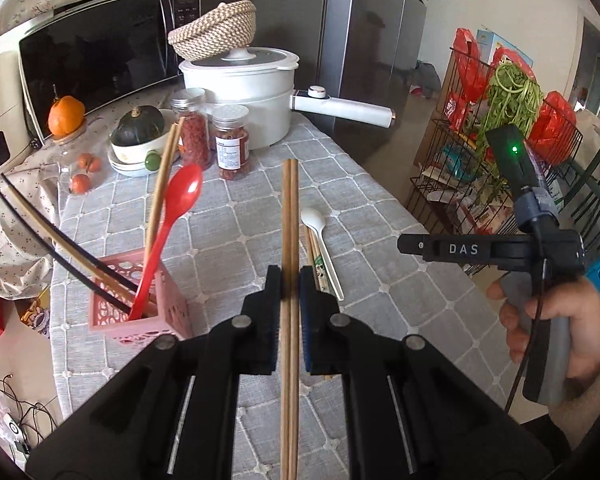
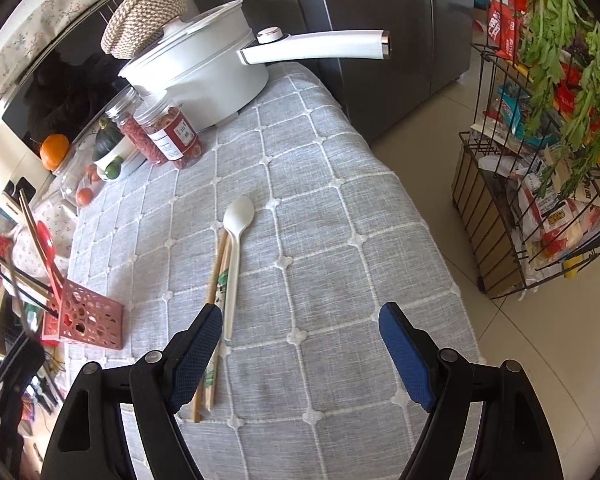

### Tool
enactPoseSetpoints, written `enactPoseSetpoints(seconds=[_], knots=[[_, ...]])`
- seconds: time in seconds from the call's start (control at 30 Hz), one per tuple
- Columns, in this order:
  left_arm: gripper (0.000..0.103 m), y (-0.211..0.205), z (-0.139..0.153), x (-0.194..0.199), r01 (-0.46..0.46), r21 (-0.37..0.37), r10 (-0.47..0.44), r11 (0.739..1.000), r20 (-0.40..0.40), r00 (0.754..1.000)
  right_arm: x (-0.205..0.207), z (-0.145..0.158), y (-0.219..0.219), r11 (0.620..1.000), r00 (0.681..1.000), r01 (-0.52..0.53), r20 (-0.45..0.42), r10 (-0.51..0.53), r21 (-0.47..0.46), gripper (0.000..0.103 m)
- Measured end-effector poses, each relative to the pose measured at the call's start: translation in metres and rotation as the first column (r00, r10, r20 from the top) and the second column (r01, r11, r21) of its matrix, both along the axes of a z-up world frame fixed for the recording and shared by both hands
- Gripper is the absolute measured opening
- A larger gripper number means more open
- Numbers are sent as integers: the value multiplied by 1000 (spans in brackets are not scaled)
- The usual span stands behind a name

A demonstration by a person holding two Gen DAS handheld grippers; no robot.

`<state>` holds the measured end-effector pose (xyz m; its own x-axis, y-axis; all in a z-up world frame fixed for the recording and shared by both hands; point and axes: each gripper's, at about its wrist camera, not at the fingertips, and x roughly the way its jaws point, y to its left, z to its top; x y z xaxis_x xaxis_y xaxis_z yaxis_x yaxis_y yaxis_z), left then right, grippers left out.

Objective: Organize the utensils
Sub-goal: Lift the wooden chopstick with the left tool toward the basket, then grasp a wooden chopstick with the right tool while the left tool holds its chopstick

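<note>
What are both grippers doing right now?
Left gripper: shut on brown chopsticks.
Right gripper: open, holding nothing.

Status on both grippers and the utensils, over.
Left gripper shut on brown chopsticks. Right gripper open, empty. White spoon on table; pink basket unobstructed.

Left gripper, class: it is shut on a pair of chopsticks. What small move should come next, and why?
Probably carry the brown chopsticks left and over the pink basket. The left gripper clamps them, and the basket, already holding a red spoon and other chopsticks, stands to its left.
</note>
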<state>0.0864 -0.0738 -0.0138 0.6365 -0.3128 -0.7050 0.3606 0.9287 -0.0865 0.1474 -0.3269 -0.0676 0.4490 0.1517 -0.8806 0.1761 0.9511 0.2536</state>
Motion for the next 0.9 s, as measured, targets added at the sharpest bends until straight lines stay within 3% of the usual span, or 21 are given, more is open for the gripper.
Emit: enactPoseSetpoints(seconds=[0.33,0.43,0.53,0.7,0.9], knots=[[10,47,8,-15,-16,-57,15,998,-1,1000,10,-11,42,997,997,-75,-20,74,-35,81],[10,58,14,-17,-17,-81,17,997,3,1000,15,-13,48,997,996,-80,-40,80,5,75],[10,66,17,-18,-26,-108,27,994,4,1000,26,-13,56,995,995,-87,-42,89,46,64],[10,75,18,-13,-42,-141,42,989,0,999,50,-30,70,982,992,-86,-75,100,168,26],[10,81,18,-10,-60,-162,60,985,-8,998,72,-57,86,982,987,-80,-122,102,171,14]])
